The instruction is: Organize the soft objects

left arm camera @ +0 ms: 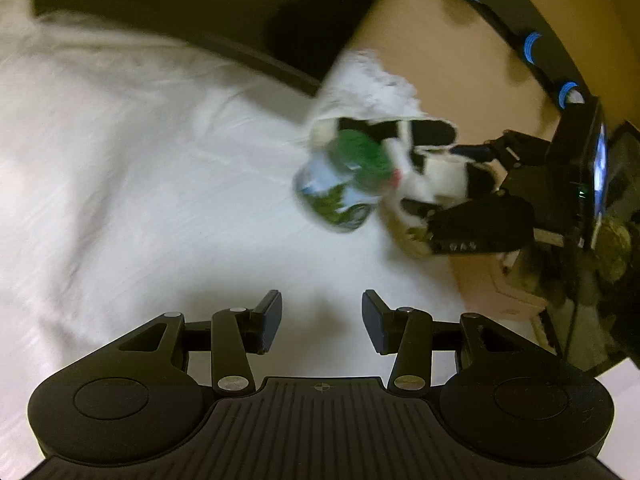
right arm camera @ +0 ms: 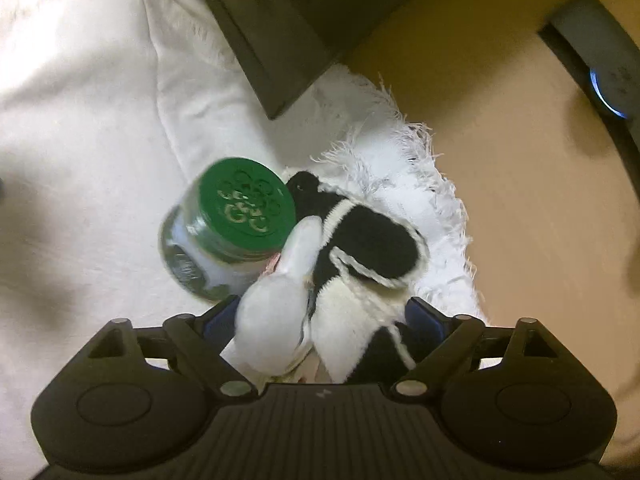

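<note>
Right gripper point(right arm camera: 320, 318) has jaws spread wide around the black-and-white plush toy point(right arm camera: 360, 248) at lower centre, pads not pressing. Left gripper point(left arm camera: 322, 320) is half-open and empty. Risk: the plush leans on the green-lidded jar point(right arm camera: 228, 228), so any nudge could roll the jar across the white bedding point(right arm camera: 80, 140).

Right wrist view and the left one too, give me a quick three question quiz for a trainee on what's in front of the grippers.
1. Multiple choice: what colour is the lid of the jar? A red, B green, C blue.
2. True or false: the left gripper has something between its fingers.
3. Fill in: the black-and-white plush toy lies between the fingers of the ____ gripper.
Key: 1 B. 2 false. 3 right, the right gripper.
</note>
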Demonstrator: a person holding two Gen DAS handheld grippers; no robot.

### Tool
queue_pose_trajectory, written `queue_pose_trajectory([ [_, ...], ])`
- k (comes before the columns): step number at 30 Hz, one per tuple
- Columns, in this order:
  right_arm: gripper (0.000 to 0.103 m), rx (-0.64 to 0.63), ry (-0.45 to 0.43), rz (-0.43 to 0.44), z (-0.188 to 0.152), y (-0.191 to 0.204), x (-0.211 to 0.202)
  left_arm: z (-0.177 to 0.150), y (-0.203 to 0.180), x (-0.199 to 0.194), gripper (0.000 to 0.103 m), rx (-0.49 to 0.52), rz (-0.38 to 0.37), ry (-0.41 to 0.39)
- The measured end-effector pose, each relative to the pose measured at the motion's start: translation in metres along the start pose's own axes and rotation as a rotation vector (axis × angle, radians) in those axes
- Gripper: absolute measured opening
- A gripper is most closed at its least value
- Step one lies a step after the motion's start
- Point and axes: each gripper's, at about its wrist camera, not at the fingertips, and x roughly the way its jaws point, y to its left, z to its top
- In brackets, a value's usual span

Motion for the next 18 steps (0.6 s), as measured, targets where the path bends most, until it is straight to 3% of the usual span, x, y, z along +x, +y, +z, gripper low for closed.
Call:
queue_pose_trajectory([
  [1, 0.085, -0.022, 0.003, -0.005, 0.001, 0.001, 0.003, -0.003, 0.008, -0.002, 0.048, -0.018, 0.008, 0.001],
  [4, 0.030, -0.017, 0.023, -0.004, 0.011, -0.003, -0.002, -0.007, 0.027, -0.005, 0.048, -0.064, 0.028, 0.005],
  [8, 0.027, 0.140, -0.047, -0.037, 0.025, -0.042, -0.043, -0.005, 0.037, -0.005, 0.048, -0.090, 0.025, 0.000],
  [11, 0.026, 0.358, -0.118, 0.022, 0.024, -0.082, -0.089, -0.001, 0.032, -0.005, 0.048, -0.079, 0.003, -0.006],
  [15, 0.025, 0.611, -0.203, 0.208, 0.004, -0.107, -0.142, 0.003, 0.025, -0.004, 0.048, -0.058, -0.030, -0.005],
  [18, 0.025, 0.776, -0.221, 0.402, -0.019, -0.098, -0.154, 0.007, 0.021, -0.012, 0.048, -0.035, -0.034, -0.030],
])
